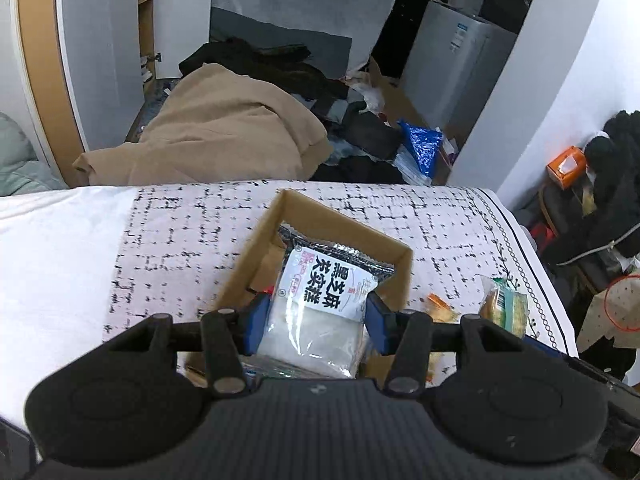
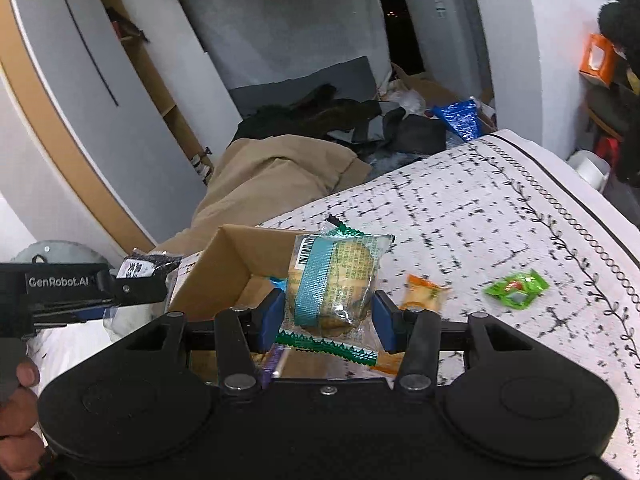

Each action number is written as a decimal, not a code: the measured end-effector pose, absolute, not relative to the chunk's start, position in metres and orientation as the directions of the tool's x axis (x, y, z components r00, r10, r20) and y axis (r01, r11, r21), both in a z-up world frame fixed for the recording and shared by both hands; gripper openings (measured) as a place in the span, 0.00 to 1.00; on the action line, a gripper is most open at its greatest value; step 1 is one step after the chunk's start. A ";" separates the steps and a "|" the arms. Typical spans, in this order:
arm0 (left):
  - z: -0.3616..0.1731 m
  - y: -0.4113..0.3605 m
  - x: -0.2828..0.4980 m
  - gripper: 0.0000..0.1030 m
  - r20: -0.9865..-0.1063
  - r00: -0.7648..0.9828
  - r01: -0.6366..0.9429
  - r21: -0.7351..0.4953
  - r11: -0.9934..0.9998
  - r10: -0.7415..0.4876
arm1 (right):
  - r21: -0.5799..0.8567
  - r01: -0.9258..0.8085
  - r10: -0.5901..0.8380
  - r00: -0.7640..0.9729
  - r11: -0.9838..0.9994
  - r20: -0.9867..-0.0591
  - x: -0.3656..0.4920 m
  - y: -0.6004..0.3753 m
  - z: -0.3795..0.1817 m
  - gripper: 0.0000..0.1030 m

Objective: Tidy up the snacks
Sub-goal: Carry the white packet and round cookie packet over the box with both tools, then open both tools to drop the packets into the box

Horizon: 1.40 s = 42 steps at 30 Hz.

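Note:
My left gripper (image 1: 314, 322) is shut on a black-and-white sesame cake packet (image 1: 320, 300) and holds it over the open cardboard box (image 1: 344, 216) on the patterned bedspread. My right gripper (image 2: 328, 316) is shut on a clear biscuit packet with a teal band (image 2: 334, 280), held at the box's right edge (image 2: 236, 248). The left gripper (image 2: 120, 286) shows at the left of the right wrist view with its packet. The biscuit packet also shows in the left wrist view (image 1: 502, 306).
On the bedspread right of the box lie an orange snack (image 2: 424, 292) and a green wrapped snack (image 2: 516, 288). A green-and-white wrapper (image 2: 332, 348) lies under my right gripper. Beyond the bed are a tan blanket (image 1: 224, 132), dark clothes and a blue bag (image 1: 422, 144).

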State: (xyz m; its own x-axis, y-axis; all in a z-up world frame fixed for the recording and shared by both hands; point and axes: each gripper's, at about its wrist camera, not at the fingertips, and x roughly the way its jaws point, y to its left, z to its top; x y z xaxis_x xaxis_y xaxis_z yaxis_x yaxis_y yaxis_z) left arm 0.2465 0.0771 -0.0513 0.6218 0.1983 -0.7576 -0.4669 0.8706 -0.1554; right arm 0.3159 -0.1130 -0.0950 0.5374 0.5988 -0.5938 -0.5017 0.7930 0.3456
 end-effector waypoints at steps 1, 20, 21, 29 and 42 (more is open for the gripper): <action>-0.051 0.081 0.246 0.49 -0.758 0.621 -0.469 -0.157 0.869 0.198 | 0.341 -0.505 0.598 0.537 0.793 -0.595 0.315 -0.109 -0.095 0.45; -0.074 0.124 0.276 0.49 -0.787 0.600 -0.457 -0.191 0.869 0.142 | 0.314 -0.523 0.588 0.518 0.793 -0.622 0.322 -0.067 -0.104 0.45; -0.075 0.124 0.280 0.49 -0.789 0.599 -0.454 -0.192 0.870 0.139 | 0.315 -0.522 0.588 0.518 0.793 -0.621 0.322 -0.066 -0.105 0.45; -0.081 0.127 0.302 0.49 -0.800 0.587 -0.445 -0.189 0.875 0.126 | 0.334 -0.523 0.604 0.522 0.784 -0.602 0.327 -0.059 -0.109 0.46; -0.075 0.134 0.298 0.68 -0.803 0.575 -0.473 -0.170 0.865 0.156 | 0.342 -0.529 0.619 0.540 0.777 -0.570 0.318 -0.064 -0.102 0.73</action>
